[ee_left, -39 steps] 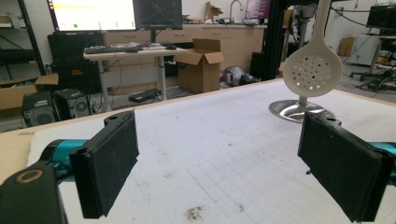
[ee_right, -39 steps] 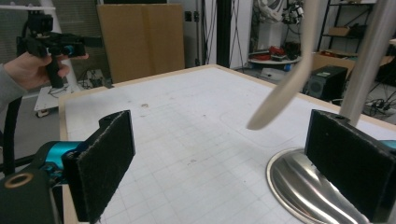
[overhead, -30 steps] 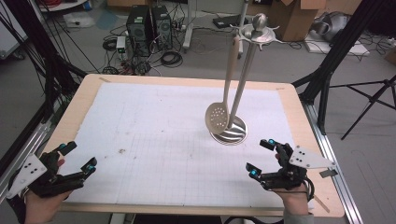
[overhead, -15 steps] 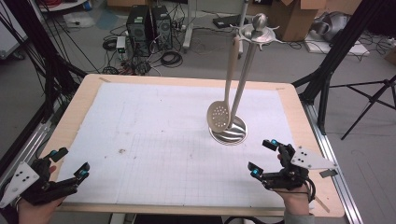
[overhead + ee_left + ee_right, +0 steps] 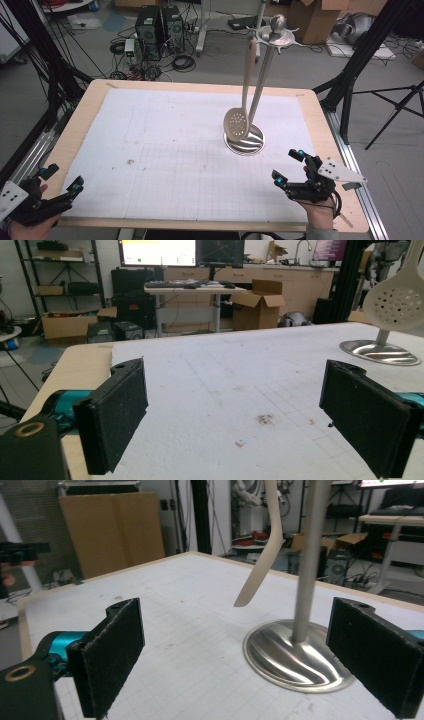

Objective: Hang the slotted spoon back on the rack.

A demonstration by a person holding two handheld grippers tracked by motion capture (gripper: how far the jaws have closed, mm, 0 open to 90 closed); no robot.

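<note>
Two grippers: both empty, jaws spread wide, nothing between the pads.
Left gripper (image 5: 59, 184): low at the near left corner of the table (image 5: 85, 107), well apart from the stand; jaws parted over bare white mat (image 5: 215, 390).
Right gripper (image 5: 289, 166): near the right front edge, pointed toward the stand, jaws apart with the base between them in the right gripper view.
Skimmer spoon (image 5: 238, 122): hanging from the top ring of the utensil stand (image 5: 263, 65), perforated bowl down, just above the polished round base (image 5: 246, 141), right of table centre.
Look of the spoon: pale cream, long slim handle (image 5: 265, 540) with a slight bend, round shallow bowl (image 5: 397, 302) peppered with small holes; hanging close beside the steel pole (image 5: 311, 555), whether touching it hard to say.
Likely step in hand: reaching for the hanging spoon, probably with the right gripper as the nearer one.
Doing it well: approach from the side away from the pole, take the handle at its middle with pads flat on the broad faces, close firmly before lifting.
Unhooking: raise straight up until free of the hook, then draw away from the pole.
Risks: swinging spoon on contact; knocking the pole and rocking the stand; pinching pole and handle together.
</note>
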